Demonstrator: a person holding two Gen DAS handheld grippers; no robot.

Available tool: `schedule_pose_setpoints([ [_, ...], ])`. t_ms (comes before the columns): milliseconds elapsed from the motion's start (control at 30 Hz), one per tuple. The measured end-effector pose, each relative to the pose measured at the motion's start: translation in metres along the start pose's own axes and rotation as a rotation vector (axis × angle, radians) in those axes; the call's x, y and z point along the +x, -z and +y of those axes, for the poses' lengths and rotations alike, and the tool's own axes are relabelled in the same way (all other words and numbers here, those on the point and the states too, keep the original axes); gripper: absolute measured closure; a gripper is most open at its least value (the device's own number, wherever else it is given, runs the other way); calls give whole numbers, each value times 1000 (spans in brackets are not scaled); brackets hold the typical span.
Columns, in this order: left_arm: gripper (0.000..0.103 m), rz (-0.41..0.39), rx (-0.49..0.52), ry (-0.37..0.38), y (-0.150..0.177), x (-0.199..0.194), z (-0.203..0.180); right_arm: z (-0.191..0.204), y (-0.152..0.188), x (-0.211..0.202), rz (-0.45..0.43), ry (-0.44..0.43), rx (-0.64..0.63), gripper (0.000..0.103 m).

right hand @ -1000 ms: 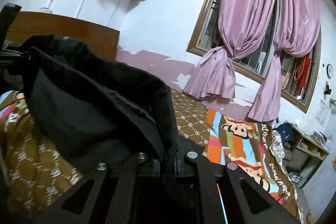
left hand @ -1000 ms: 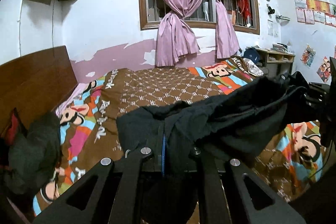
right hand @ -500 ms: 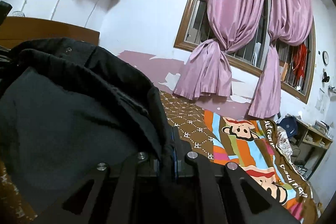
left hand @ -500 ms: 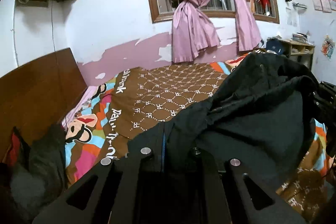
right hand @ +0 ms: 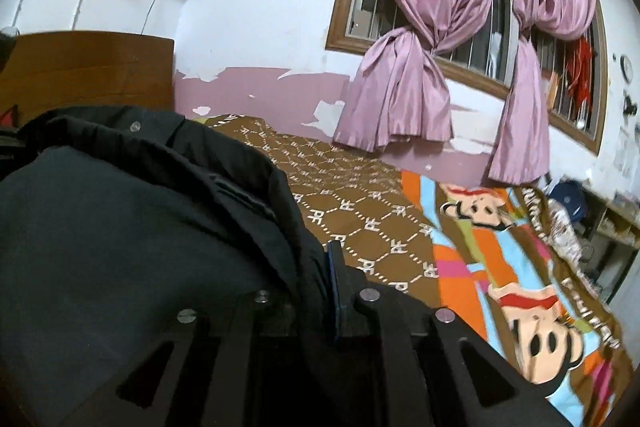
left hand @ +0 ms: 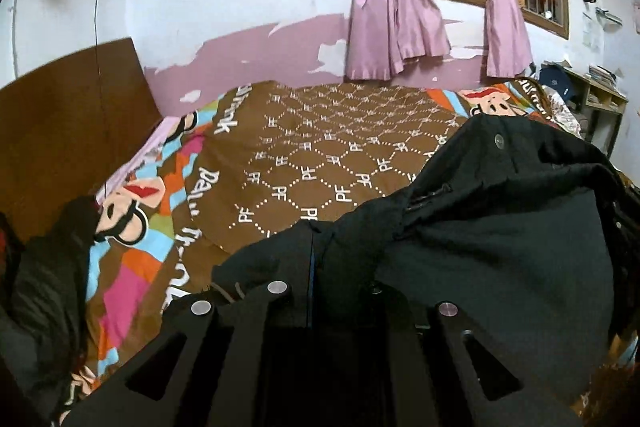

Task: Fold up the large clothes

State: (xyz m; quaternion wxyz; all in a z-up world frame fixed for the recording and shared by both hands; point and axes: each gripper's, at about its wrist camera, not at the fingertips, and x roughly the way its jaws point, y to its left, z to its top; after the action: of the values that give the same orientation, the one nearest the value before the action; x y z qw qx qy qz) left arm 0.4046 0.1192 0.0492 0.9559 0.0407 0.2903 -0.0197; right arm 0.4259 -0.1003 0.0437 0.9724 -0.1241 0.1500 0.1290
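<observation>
A large black garment point(left hand: 492, 247) with snap buttons hangs stretched between my two grippers above the bed. My left gripper point(left hand: 316, 267) is shut on its near left edge, the cloth pinched between the jaws. In the right wrist view the same black garment point(right hand: 120, 227) fills the left half, and my right gripper point(right hand: 326, 279) is shut on its right edge. The garment's lower part is hidden below both views.
A bed with a brown and bright cartoon-monkey blanket point(left hand: 320, 163) lies under the garment. A wooden headboard point(left hand: 60, 123) is at the left, with dark clothes point(left hand: 44, 275) piled beside it. Pink curtains point(right hand: 420, 67), a window and a cluttered shelf point(left hand: 592, 99) stand beyond.
Both grippers have tipped downward and moved toward the bed with the garment. The cloth hangs lower and looser between them, and more of the blanket shows.
</observation>
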Motion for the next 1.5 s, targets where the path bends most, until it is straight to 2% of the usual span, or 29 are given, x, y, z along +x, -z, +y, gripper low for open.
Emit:
schedule_pose_setpoints([
  [100, 97, 25, -21, -4, 1, 10, 1, -3, 0, 4, 12, -4, 10, 79],
  [133, 96, 27, -23, -7, 1, 10, -1, -5, 0, 4, 11, -5, 18, 70],
  [167, 95, 30, -23, -13, 1, 11, -1, -6, 0, 3, 6, -6, 31, 56],
  [233, 94, 37, -19, -23, 1, 11, -2, -10, -1, -2, -13, 10, 61, 38],
  [267, 91, 43, -20, -28, 1, 12, -2, -12, -2, -4, -21, 9, 73, 33],
  [333, 74, 39, -33, -48, 0, 11, -1, -16, -3, -8, -25, -3, 102, 27],
  [400, 20, -15, -66, -77, 0, 2, 3, -19, -2, -16, -24, -27, 133, 18],
  [467, 3, -97, -123, -120, 1, -14, 11, -20, 1, -25, -27, -48, 155, 10],
  [500, 3, -136, -151, -115, 4, -23, 16, -18, 2, -29, -20, -65, 163, 8],
  [633, 3, -138, -161, -45, 8, -35, 22, -9, 12, -36, 37, -184, 193, 5],
  [767, 3, -126, -103, 68, 28, -43, 12, 2, 26, -26, 123, -322, 215, 4],
  [833, 3, -108, -54, 103, 41, -41, 0, 8, 30, -12, 172, -336, 218, 4],
  [867, 3, -96, -26, 98, 45, -37, -6, 9, 31, -5, 185, -336, 219, 4],
  [933, 3, -86, 33, 57, 53, -28, -18, 7, 30, 7, 192, -328, 231, 4],
  [1000, 3, -90, 51, 32, 54, -20, -23, 2, 26, 20, 208, -295, 243, 4],
  [1233, 3, -45, 11, 12, 35, 28, -18, -19, 17, 76, 280, -178, 198, 4],
  [1367, 1, 19, -5, 11, 29, 52, -14, -21, 18, 88, 303, -95, 125, 4],
  [1500, 1, 61, -70, 11, 24, 62, 0, -27, 22, 96, 308, -36, 117, 4],
])
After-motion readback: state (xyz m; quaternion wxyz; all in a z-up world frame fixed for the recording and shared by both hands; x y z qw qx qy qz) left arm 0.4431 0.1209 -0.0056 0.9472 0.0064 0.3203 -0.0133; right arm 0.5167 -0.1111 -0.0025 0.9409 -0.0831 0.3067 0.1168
